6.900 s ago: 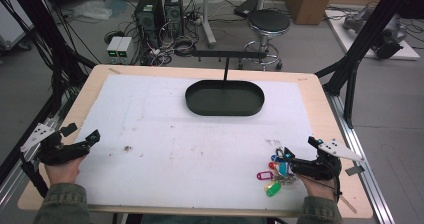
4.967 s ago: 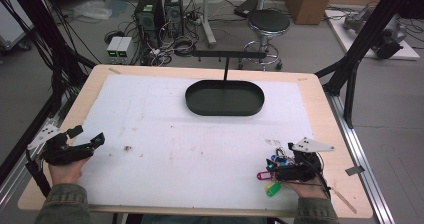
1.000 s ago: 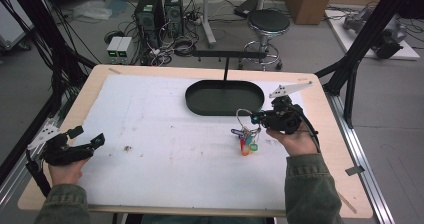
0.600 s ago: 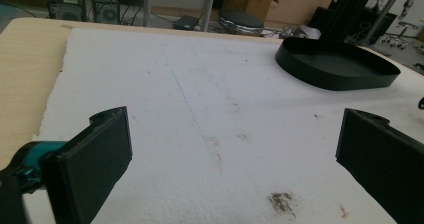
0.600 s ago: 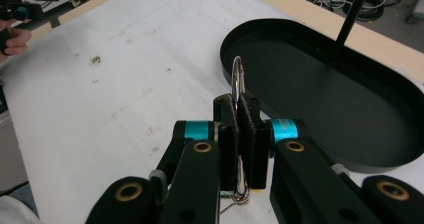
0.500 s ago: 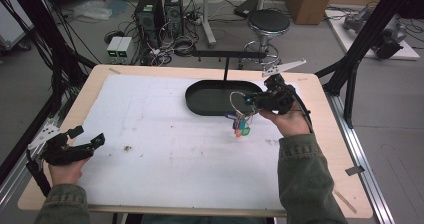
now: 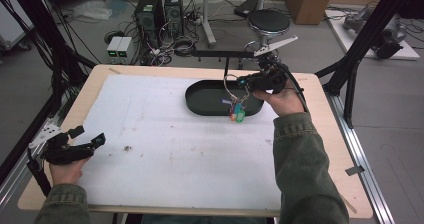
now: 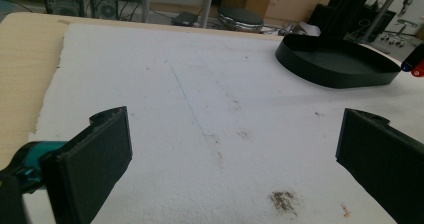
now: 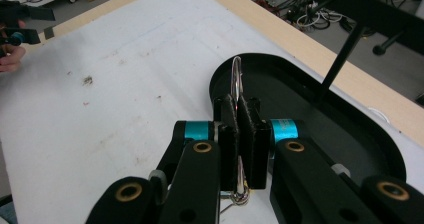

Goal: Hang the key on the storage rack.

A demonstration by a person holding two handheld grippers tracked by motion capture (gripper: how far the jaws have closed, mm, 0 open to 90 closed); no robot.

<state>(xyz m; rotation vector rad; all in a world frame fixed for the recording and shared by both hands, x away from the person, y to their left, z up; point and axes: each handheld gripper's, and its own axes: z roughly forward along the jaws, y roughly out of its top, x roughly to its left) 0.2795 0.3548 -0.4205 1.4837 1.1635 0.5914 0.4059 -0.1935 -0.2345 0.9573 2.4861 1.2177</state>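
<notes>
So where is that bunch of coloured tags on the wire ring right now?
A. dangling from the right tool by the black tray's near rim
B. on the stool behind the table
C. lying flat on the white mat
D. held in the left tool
A: the right tool is shut on the wire ring, and the coloured tags hang below it at the black tray.

The oval plastic tray (image 7: 200,100) is black, on a white foam mat (image 7: 165,144) flecked with brown stains and 1 thin blue line, over a pale wooden tabletop (image 7: 327,134). The silver wire ring (image 9: 236,76) carries green, orange and purple tags (image 7: 236,113). Both black grippers have teal collars; the sleeves are olive green.
</notes>
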